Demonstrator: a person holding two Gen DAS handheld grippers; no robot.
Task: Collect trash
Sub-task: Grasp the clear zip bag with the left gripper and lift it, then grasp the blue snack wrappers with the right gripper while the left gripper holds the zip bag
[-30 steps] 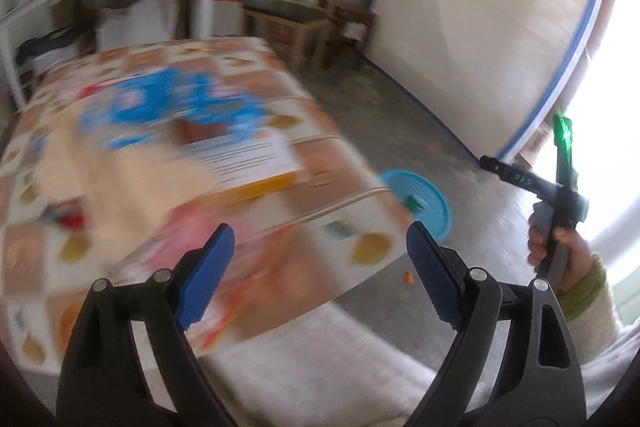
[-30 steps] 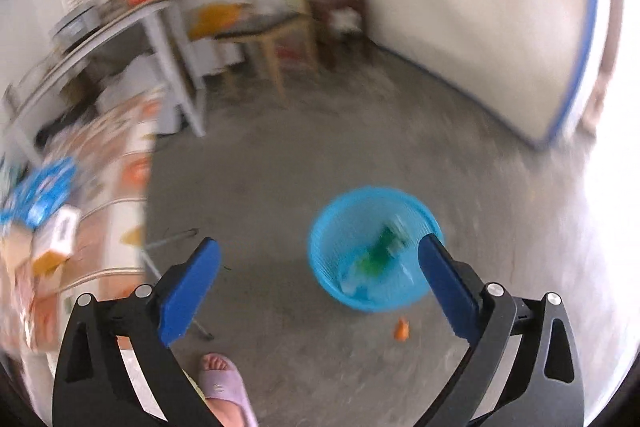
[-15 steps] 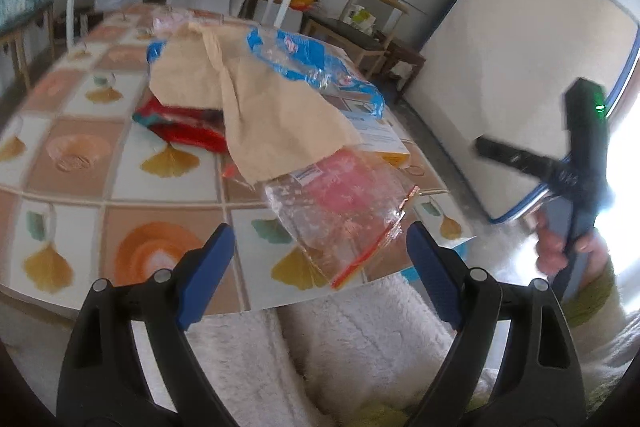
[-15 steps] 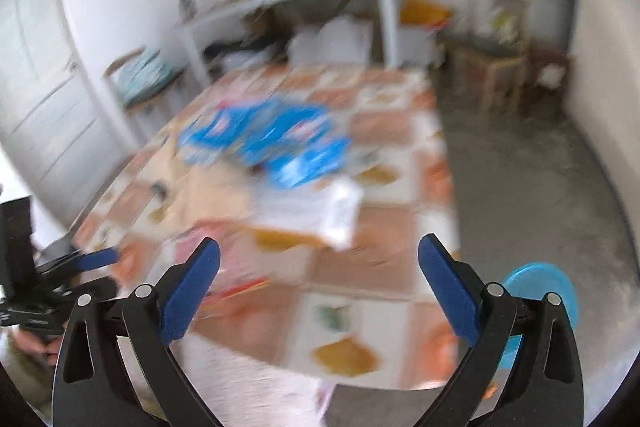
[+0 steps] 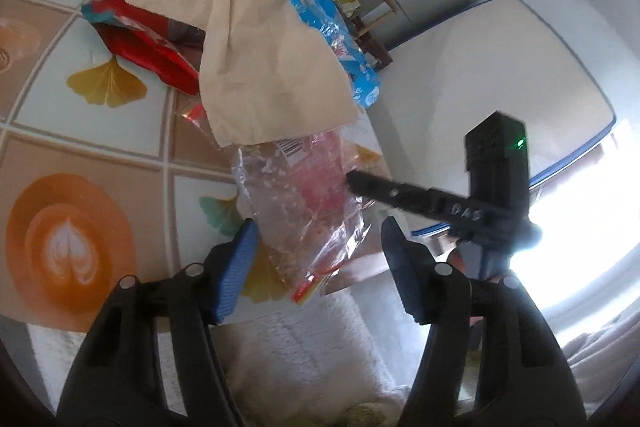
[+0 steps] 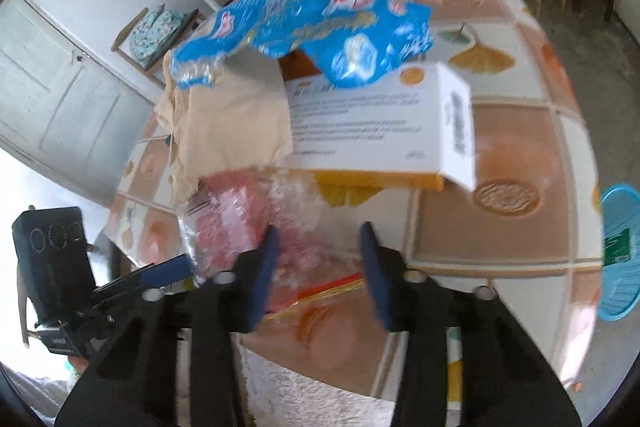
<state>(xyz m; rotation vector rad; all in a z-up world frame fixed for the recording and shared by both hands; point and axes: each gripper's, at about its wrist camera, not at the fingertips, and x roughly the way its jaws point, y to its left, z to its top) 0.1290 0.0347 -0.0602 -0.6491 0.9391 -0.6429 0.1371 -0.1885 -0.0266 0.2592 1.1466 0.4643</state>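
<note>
Looking at the table (image 5: 120, 155), I see the clear pink bag (image 5: 304, 203) at its near edge; my left gripper (image 5: 316, 259) and right gripper (image 6: 318, 255) both have fingers apart around it.

Clear crinkled plastic bag (image 5: 304, 211), glossy, with pink contents and a red-and-yellow sealed edge. Beige sheet (image 5: 264, 67), matt and creased; cloth or paper cannot be told. Blue wrapper (image 6: 320, 27), shiny printed film, wrinkled. Red packet (image 5: 148, 51), glossy foil-like plastic. White box (image 6: 372, 123), smooth matt cardboard with printed text. Tablecloth (image 5: 72, 227), smooth, slightly glossy printed vinyl. Blue basket (image 6: 620, 251), perforated plastic. Gripper pads (image 5: 236, 267), blue textured rubber on matt black plastic arms.
</note>
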